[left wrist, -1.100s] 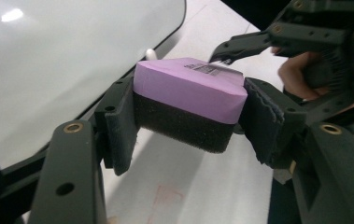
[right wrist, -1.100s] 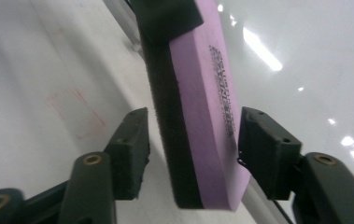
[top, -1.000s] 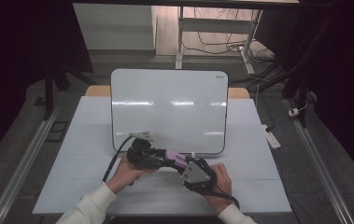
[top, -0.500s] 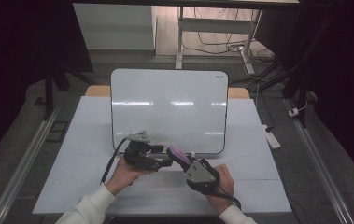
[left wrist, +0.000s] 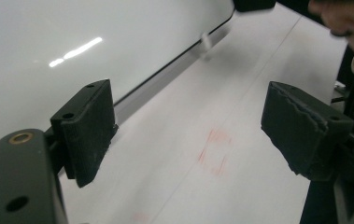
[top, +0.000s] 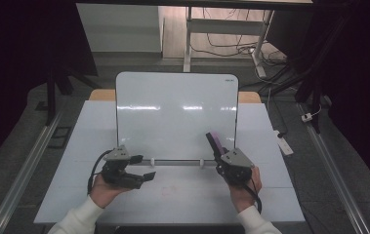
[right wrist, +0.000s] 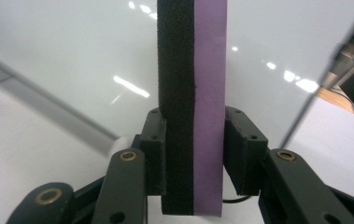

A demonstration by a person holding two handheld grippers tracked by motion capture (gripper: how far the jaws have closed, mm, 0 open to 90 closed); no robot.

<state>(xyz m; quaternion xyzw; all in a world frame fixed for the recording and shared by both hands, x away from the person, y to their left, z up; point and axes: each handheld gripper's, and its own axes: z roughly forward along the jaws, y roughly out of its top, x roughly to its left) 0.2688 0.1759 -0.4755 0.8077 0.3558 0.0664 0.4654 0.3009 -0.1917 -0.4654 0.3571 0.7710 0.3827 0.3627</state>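
A: Right gripper view, item 1: eraser (right wrist: 191, 107), pinched upright by my right gripper (right wrist: 194, 154), whiteboard (right wrist: 72, 46) just ahead.
B: Left gripper (left wrist: 188, 135)?
A: Jaws just spread, nothing between. Adv: keep felt side flat to board, light pressure.

My right tool (right wrist: 191, 154) is gripping an eraser (right wrist: 191, 93) of coarse black felt and smooth purple plastic; the whiteboard (top: 173, 112) is gleaming glossy above the matt white counter (top: 192, 195).
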